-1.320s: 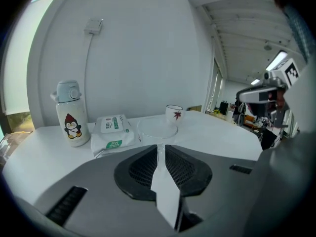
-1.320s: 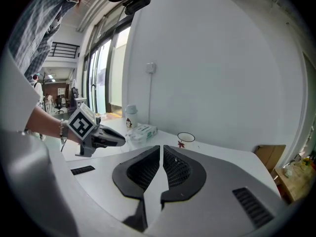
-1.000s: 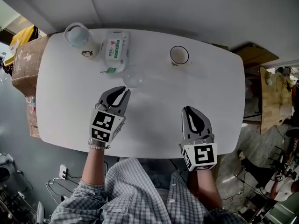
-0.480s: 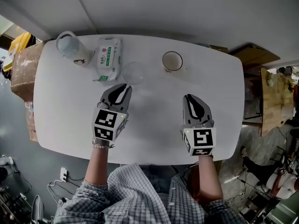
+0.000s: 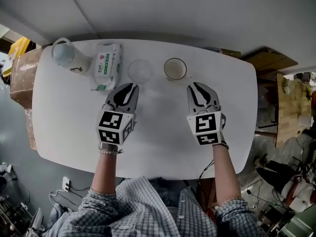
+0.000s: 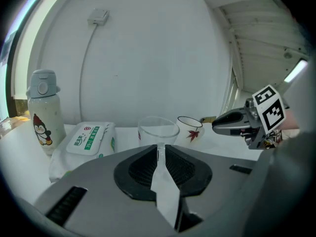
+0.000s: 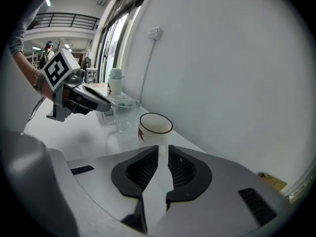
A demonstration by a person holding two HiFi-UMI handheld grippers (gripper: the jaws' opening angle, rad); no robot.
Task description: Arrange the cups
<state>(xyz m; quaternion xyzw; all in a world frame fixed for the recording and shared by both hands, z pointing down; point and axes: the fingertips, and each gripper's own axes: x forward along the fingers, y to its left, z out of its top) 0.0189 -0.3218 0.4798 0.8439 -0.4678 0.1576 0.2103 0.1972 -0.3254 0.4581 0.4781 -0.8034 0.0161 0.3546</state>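
Clear glass cup [image 5: 140, 70]: stands upright at the far side of the white table [image 5: 163, 132], just beyond the left gripper's tips and not touched.
White mug [image 5: 175, 68]: stands upright just right of the glass cup with a small gap between them. It has a dark rim and looks empty. No handle shows in any view.
Left gripper [image 5: 127, 89]: jaws are together with nothing in them, and it points at the glass cup.
Right gripper [image 5: 200, 89]: jaws are closed down to a thin slit and hold nothing. It is aimed at the white mug, near it but apart.
Handling, glass cup: probably light, rigid, slick and breakable. The thin wall argues for a pinch over the rim or a low squeeze across the body with moderate force.
Handling, white mug: looks ceramic, so heavier and stiff with a smooth glaze. A rim pinch, one jaw inside and one outside, looks the safest hold.
Next step, judged: the jaws have to open before either cup can be taken.
Markings, white mug: a red maple-leaf print on the side, no text.
Wipes pack [image 5: 104, 59]: lies left of the glass cup. It has a green label with a red round logo, and "75" is readable in the left gripper view. The rest is too small to read.
Bottle [image 5: 63, 56]: sits at the far-left corner with a cartoon penguin on it and no legible writing.
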